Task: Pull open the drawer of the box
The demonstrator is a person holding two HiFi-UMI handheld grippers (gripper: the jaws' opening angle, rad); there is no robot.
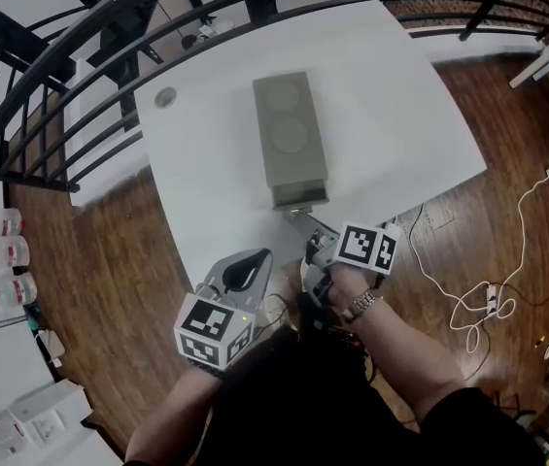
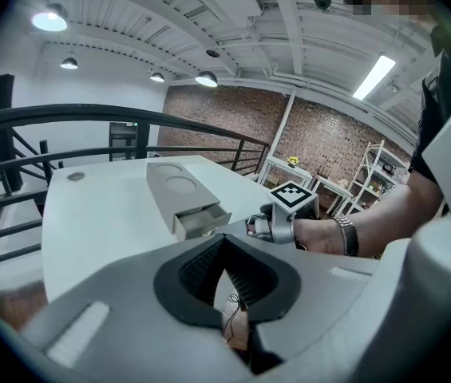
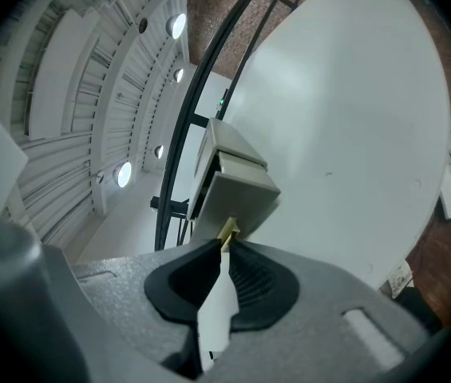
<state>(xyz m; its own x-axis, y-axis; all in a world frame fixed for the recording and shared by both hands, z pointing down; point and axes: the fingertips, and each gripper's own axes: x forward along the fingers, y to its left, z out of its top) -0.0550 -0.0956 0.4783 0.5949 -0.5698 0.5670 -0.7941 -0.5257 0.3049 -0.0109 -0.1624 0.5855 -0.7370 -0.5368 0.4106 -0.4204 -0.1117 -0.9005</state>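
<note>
A grey box (image 1: 289,129) with two round dents on top lies in the middle of the white table (image 1: 400,124). Its drawer (image 1: 299,198) sticks out a little from the near end, also seen as drawer (image 2: 201,220) and drawer (image 3: 237,194). My right gripper (image 1: 305,223) is shut on the drawer's small yellowish handle (image 3: 227,231), which sits pinched between the pads. My left gripper (image 1: 257,258) hangs at the table's near edge, apart from the box. Its jaws meet at the tips with nothing between them.
A black curved railing (image 1: 60,76) runs round the table's far and left sides. A round grommet (image 1: 165,96) sits in the table's far left corner. White cable (image 1: 478,299) lies on the wooden floor at right; bottles (image 1: 7,255) stand at left.
</note>
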